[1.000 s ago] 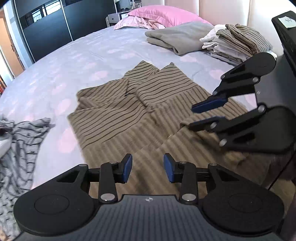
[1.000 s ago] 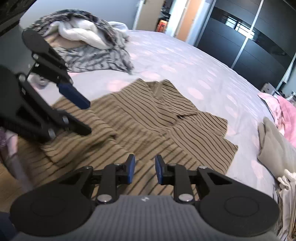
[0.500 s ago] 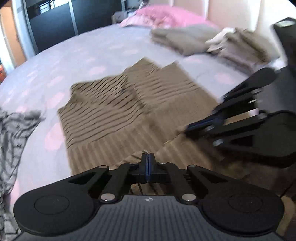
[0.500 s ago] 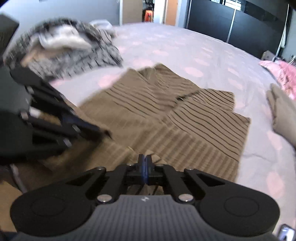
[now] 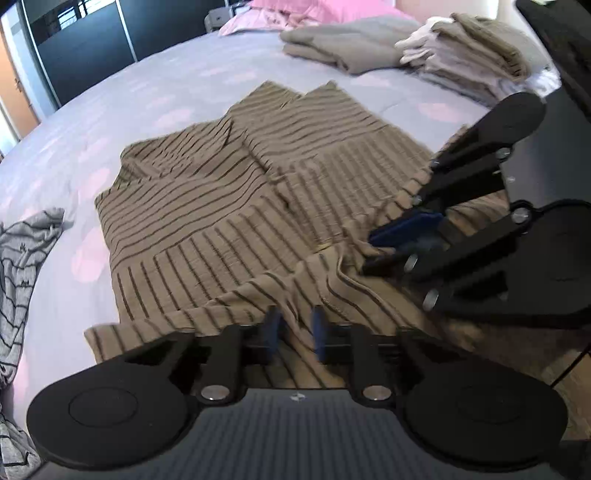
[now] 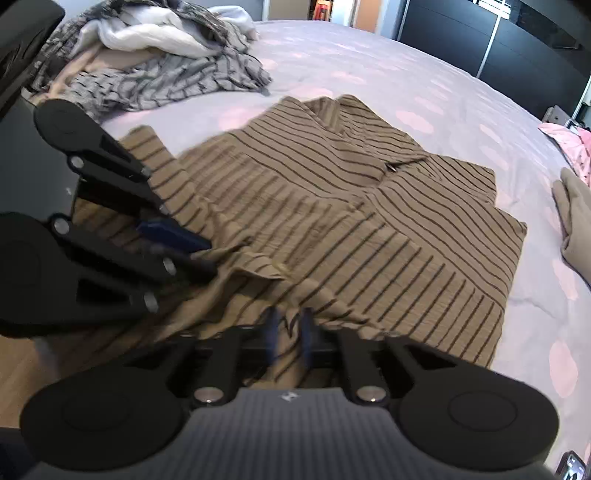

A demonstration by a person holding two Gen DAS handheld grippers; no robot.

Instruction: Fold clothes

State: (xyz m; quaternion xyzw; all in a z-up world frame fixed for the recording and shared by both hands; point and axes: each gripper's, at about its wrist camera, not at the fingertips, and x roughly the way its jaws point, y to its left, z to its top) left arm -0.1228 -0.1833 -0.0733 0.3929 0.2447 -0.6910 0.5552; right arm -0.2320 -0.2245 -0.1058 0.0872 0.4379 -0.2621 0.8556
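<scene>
A brown shirt with dark stripes (image 5: pixel 221 206) (image 6: pixel 351 221) lies spread on the lilac bed, its near hem rumpled at the bed's edge. My left gripper (image 5: pixel 295 332) sits low on that hem; its jaws are opening, with a ridge of cloth standing between the blue pads. My right gripper (image 6: pixel 288 332) is down on the hem too, jaws opening around a bunched fold. Each gripper shows in the other's view: the right gripper (image 5: pixel 369 253) and the left gripper (image 6: pixel 210 258) rest on the cloth side by side.
A heap of grey patterned clothes (image 6: pixel 166 74) lies at the left end of the bed. Folded clothes (image 5: pixel 461 55), a grey folded piece (image 5: pixel 343 44) and a pink pillow (image 5: pixel 314 11) lie at the head. Dark wardrobe doors (image 5: pixel 92 44) stand beyond the bed.
Both grippers stood open above the shirt, snapped shut half a second ago, and now stand apart again. Both have sunk onto the near hem, which now bunches between their pads.
</scene>
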